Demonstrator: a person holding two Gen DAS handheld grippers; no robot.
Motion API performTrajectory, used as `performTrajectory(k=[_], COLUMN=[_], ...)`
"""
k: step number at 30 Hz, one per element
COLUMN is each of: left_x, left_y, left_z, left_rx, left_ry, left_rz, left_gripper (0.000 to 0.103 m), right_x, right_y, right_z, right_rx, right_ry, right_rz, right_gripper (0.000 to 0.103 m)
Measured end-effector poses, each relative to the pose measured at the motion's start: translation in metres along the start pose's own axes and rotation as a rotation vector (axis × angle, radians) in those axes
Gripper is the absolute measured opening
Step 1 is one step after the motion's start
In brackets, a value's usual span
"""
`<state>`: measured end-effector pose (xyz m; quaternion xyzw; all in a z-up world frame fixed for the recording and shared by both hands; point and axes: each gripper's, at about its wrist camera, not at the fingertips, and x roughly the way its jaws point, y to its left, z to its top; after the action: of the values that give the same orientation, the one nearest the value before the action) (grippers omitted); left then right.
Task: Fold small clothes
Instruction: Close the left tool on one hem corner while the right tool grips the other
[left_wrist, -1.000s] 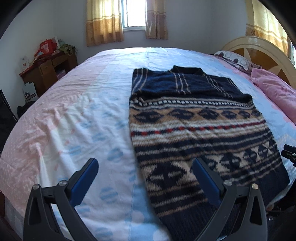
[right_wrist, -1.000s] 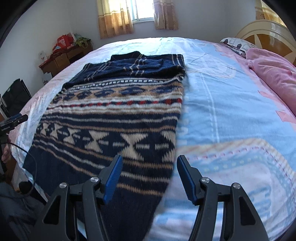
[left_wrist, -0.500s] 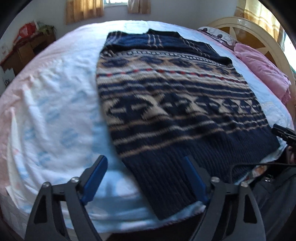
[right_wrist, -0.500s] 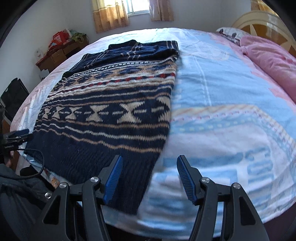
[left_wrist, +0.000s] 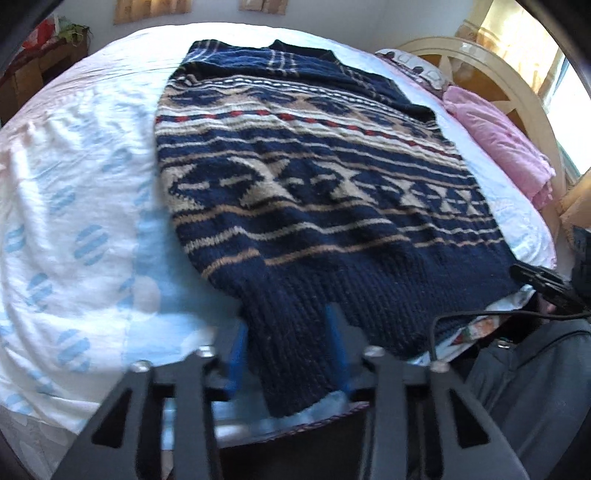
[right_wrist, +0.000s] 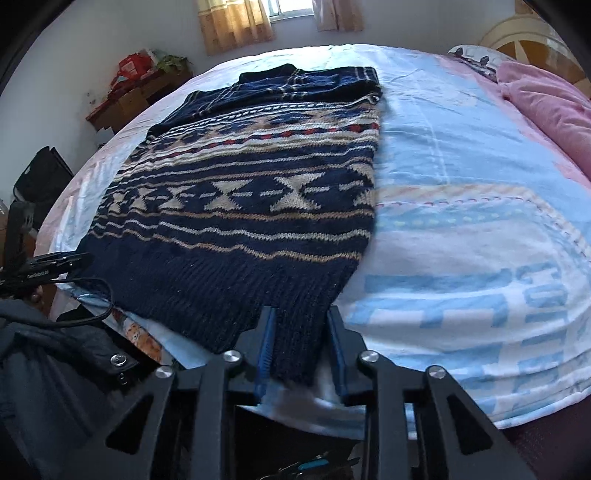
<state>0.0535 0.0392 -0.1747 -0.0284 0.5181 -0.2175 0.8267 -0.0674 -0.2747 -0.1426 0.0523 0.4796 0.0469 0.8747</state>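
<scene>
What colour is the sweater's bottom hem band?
Plain dark navy ribbed knit, clearest in the right wrist view.

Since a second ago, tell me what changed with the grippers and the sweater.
Both grippers came down to the near hem of the sweater. The left gripper started wide open above the bed; its jaws have just been closing on the hem's left corner. The right gripper likewise has been closing its jaws on the right corner. The sweater lies flat as before on the bedsheet, sleeves folded in; pink blanket unmoved.
</scene>
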Motion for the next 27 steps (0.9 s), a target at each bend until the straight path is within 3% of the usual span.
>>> performTrajectory(k=[1,2,3,6,10,16,27], left_x=[-0.002,-0.005,-0.008,-0.032,-0.051,-0.049,-0.049], left_y=[0.000,0.000,0.000,0.000,0.004,0.017,0.045], left_z=[-0.001,0.000,0.001,0.005,0.016,0.047,0.113], left_rx=[0.001,0.003,0.010,0.030,0.035,-0.005,-0.127], left_ry=[-0.010,-0.026,-0.048,-0.172,-0.263,-0.308,-0.395], left_rz=[-0.016,-0.020,-0.020,-0.024,-0.046,-0.068,-0.135], left_gripper=[0.014,0.011,0.011,0.011,0.010,0.010,0.009], right_x=[0.000,-0.001,-0.005,-0.015,-0.026,-0.032,-0.031], right_y=[-0.001,-0.003,-0.006,-0.012,-0.017,-0.023,-0.045], right_z=[0.000,0.000,0.001,0.005,0.022,0.063,0.135], right_rx=[0.004,0.015,0.034,0.080,0.132,0.198,0.269], right_ry=[-0.004,-0.014,-0.039,-0.098,-0.181,-0.258,-0.343], right_rz=[0.007,0.022,0.050,0.104,0.176,0.263,0.276], right_gripper=[0.016,0.008,0.007,0.006,0.006,0.006,0.006])
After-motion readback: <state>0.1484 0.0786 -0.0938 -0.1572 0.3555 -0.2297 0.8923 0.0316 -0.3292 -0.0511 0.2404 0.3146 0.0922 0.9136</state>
